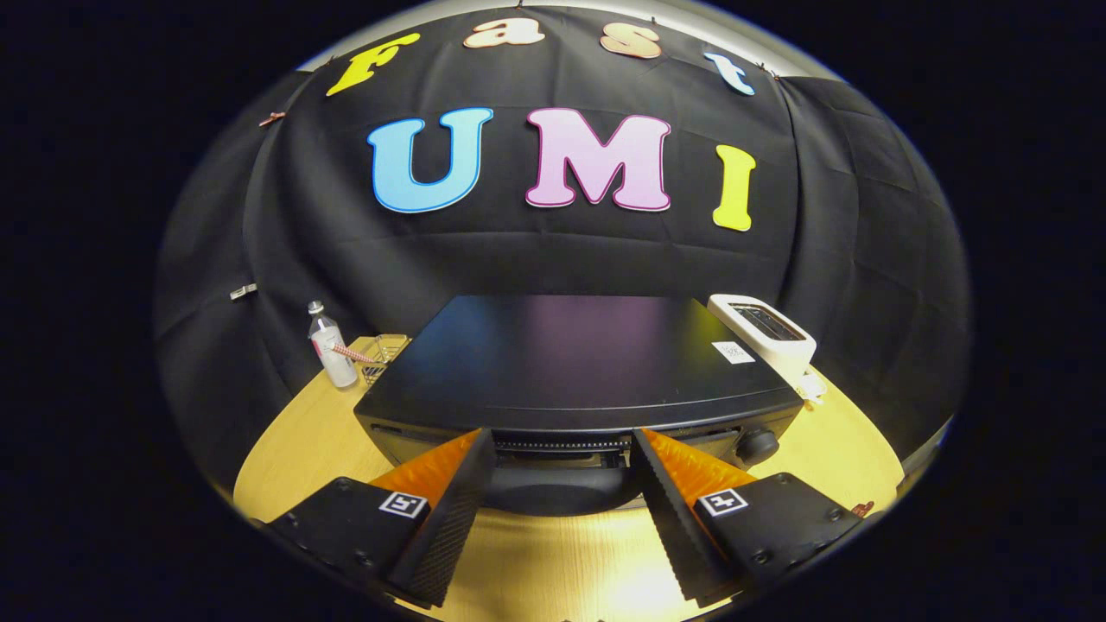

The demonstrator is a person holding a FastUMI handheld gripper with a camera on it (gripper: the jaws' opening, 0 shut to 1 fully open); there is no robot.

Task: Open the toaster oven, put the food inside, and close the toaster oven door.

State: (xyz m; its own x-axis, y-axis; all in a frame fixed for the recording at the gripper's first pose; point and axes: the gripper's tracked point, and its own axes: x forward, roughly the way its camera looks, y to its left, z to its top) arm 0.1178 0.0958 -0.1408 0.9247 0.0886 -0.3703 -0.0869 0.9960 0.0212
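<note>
The toaster oven (570,363) sits on the desk (294,449) just ahead of the claw (562,453), its flat dark top seen from slightly above and its front upper edge level with the fingertips (479,449). The door looks closed, and a rounded dark part, likely the door handle (553,488), lies between the two fingers, low on the front. The claw is spread wide and grips nothing; I judge it is held this way to straddle the handle for the opening pull. A round knob (757,445) sits on the oven's front, beyond the right finger. Beyond the oven to the right stands a white pop-up toaster (765,333); beyond to the left, a clear bottle (330,345) beside a wire basket (384,354). I can't make out any food
</note>
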